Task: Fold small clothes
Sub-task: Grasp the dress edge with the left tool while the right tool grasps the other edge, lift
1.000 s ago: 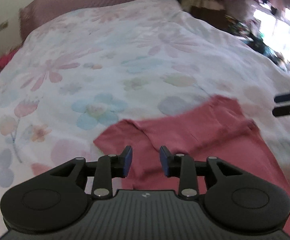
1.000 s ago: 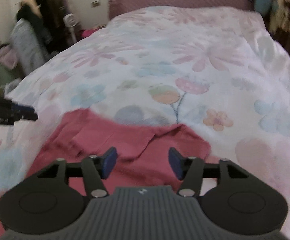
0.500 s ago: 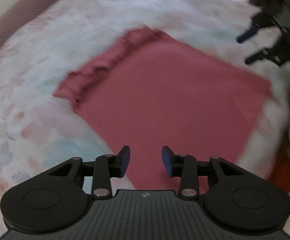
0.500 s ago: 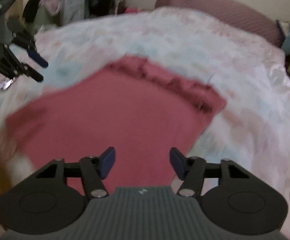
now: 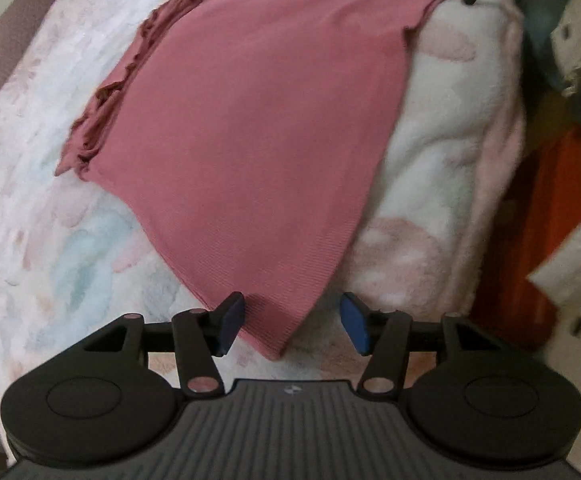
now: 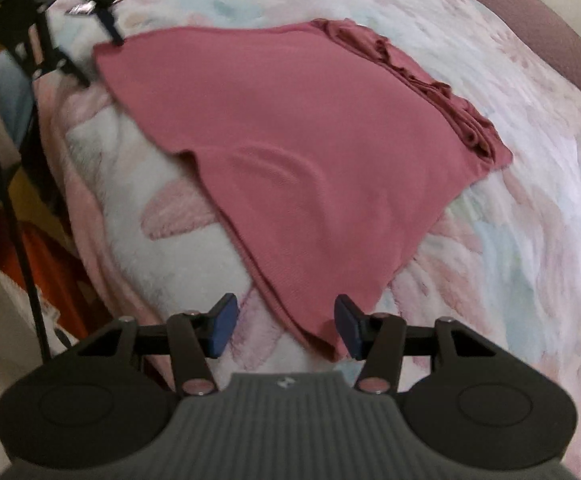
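While I hold my left gripper (image 5: 292, 326) over the bed, its jaws are opening, and one pointy corner of the pink cloth (image 5: 258, 120) lies between the blue pads (image 5: 354, 326) without being squeezed. My right gripper (image 6: 286, 326) is spread too, with another corner of the cloth (image 6: 310, 152) between its pads, not pinched. The cloth is soft with tiny ribs, lies mostly flat, and is bunched into ruffles along one side, at 11 o'clock in the left view. A small bump sits in its middle in the right view. It rests on a fluffy blanket (image 5: 442, 168) with pale pink and blue flowers. At 1 o'clock something orange (image 5: 546, 216) shows past the bed edge, maybe a box; it is too blurry.
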Available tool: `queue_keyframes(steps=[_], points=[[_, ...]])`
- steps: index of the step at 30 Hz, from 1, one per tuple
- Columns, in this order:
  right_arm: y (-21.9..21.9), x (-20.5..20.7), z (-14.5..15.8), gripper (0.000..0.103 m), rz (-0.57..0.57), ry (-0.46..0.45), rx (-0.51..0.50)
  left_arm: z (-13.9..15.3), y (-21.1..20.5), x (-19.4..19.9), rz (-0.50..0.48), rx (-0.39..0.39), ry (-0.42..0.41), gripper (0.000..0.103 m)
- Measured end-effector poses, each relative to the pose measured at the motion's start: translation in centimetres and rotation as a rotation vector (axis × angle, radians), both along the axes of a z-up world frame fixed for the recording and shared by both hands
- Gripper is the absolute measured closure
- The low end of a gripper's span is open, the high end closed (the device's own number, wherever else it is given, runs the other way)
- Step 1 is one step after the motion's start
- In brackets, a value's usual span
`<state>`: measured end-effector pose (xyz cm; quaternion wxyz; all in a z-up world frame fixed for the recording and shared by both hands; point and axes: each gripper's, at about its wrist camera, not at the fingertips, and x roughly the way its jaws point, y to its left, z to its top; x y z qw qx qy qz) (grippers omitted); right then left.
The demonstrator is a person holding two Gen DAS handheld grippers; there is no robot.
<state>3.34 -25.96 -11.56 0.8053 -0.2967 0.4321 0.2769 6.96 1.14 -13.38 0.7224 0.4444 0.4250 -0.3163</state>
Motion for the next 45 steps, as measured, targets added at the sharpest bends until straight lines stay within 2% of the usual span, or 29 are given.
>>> queue_keyframes(steps=[2,3,5,6,8,9,10,11,12,13,16,21,27,32,36,41,45], points=[[0.2,0.4,-0.7,0.057,0.014,-0.011,-0.03,-0.5,-0.2,0.4,0.023,-0.006,-0.011,0.038],[0.3,0.6,-0.9,0.064,0.02,-0.017,-0.044,-0.6,-0.3,0.6,0.031,-0.008,-0.013,0.038],[0.6,1.1,-1.6,0.068,0.03,-0.021,-0.075,-1.0,-0.4,0.9,0.039,-0.009,-0.022,0.039],[0.7,1.2,-1.9,0.068,0.039,-0.019,-0.089,-1.1,-0.3,0.9,0.042,-0.014,-0.026,0.043],[1.0,1.0,-2.4,0.069,0.074,-0.024,-0.116,-1.1,-0.2,0.8,0.047,-0.026,-0.021,0.059],[1.1,0.7,-2.5,0.073,0.095,-0.03,-0.133,-1.0,0.0,0.6,0.053,-0.034,-0.02,0.072],[1.2,0.4,-2.6,0.082,0.113,-0.039,-0.145,-0.8,0.1,0.6,0.06,-0.042,-0.029,0.083],[1.2,0.2,-2.6,0.087,0.123,-0.042,-0.152,-0.6,0.1,0.6,0.074,-0.05,-0.047,0.087],[1.1,0.1,-2.6,0.1,0.122,-0.041,-0.15,-0.3,0.3,0.7,0.091,-0.067,-0.058,0.092],[0.9,0.2,-2.5,0.103,0.111,-0.04,-0.14,0.1,0.3,0.8,0.103,-0.088,-0.066,0.094],[0.4,0.7,-1.6,0.103,0.07,-0.066,-0.091,2.0,0.4,1.4,0.128,-0.14,-0.097,0.095],[-0.8,2.9,2.4,0.103,-0.013,-0.15,-0.02,6.7,1.0,5.0,0.206,-0.243,-0.107,0.095],[-2.3,8.4,7.8,0.103,-0.115,-0.25,0.036,11.6,0.7,10.4,0.25,-0.257,-0.225,0.096],[-2.0,13.8,10.7,0.103,-0.109,-0.346,-0.045,14.0,-0.2,16.2,0.247,-0.224,-0.321,0.096],[-1.7,19.5,11.8,0.103,-0.109,-0.387,-0.1,14.8,-1.1,21.5,0.261,-0.219,-0.368,0.096],[-1.6,27.7,12.3,0.103,-0.129,-0.408,-0.127,13.9,-2.2,28.0,0.274,-0.196,-0.399,0.096],[-1.8,34.8,11.0,0.103,-0.148,-0.383,-0.112,11.3,-2.6,33.8,0.302,-0.195,-0.334,0.096]])
